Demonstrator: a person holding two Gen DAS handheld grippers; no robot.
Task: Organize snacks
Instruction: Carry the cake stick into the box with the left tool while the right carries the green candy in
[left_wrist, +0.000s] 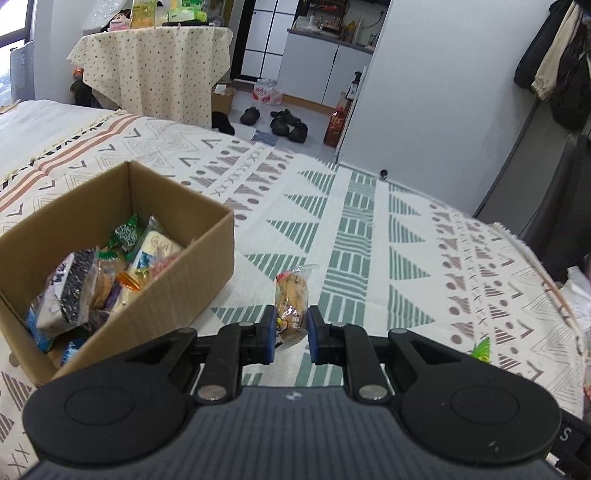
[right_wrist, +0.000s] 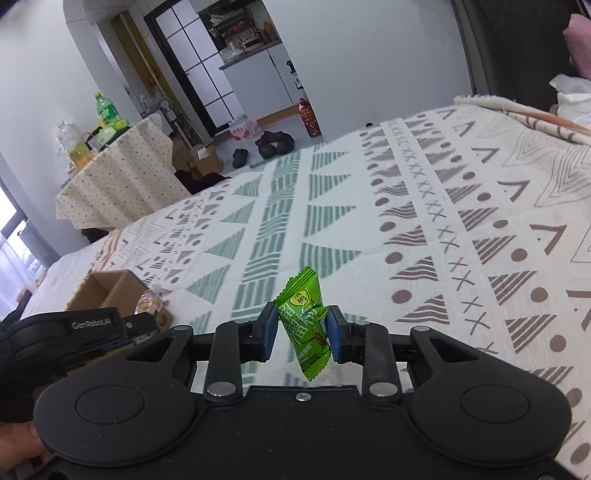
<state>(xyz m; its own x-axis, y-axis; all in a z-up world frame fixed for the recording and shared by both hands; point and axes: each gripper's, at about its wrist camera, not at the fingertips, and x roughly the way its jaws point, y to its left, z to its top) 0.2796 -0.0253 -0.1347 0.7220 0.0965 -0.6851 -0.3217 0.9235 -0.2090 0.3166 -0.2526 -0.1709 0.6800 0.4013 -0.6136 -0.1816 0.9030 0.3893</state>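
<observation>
Pinching light, crinkly packets mid-body: left tongs (left_wrist: 290, 328) on biscuit packet (left_wrist: 291, 302), right tongs (right_wrist: 301, 330) on green candy sachet (right_wrist: 306, 325); cardboard box (left_wrist: 207, 254) near the bed's left edge.

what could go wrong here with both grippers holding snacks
The left gripper pinches only the near end of the clear packet, so it may swing or slip out before reaching the box. The green packet sits twisted in the right gripper and could drop onto the blanket.

The bedspread (left_wrist: 369, 229) was cream with green and grey-brown triangles; the box (left_wrist: 177, 295) plain brown; one packet (right_wrist: 304, 325) bright green, another (left_wrist: 291, 306) seemingly clear.
</observation>
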